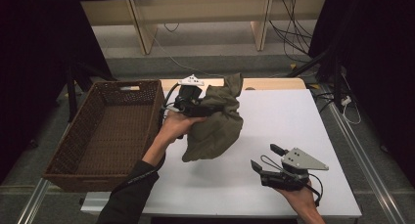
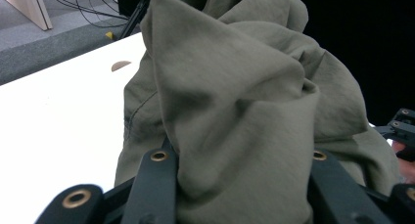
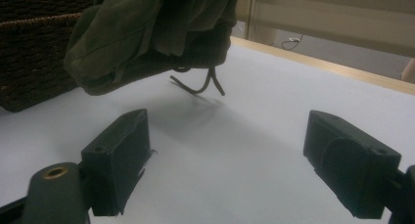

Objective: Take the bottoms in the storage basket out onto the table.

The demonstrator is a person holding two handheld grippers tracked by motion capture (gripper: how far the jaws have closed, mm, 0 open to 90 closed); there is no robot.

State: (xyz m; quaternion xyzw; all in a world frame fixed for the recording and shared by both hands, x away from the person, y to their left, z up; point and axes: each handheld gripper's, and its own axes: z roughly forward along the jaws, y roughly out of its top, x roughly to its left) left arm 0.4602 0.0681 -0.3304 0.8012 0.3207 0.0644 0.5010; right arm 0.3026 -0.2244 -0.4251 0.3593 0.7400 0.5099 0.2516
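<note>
You're facing a white table point(image 1: 288, 131) with a pale wood strip along its far edge. Beyond it: grey carpeted floor point(image 1: 195, 65), then a lighter floor patch under pale wooden furniture legs point(image 1: 139, 31). Black cables point(image 1: 288, 26) trail across the floor at right. Dark curtains point(image 1: 34, 43) flank both sides.

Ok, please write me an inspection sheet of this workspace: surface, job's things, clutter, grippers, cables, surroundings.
Surface: white flat table, bare at the right.
Job's things: olive-green crumpled cloth garment held off the table, dark cord dangling; dark brown woven wicker basket at the table's left edge, nothing inside.
Clutter: nothing seen.
Grippers: left gripper shut on the garment; right gripper open, low over the table.
Cables: black cables on the floor beyond the table.
Surroundings: light wooden furniture legs, dark curtains at both sides.
</note>
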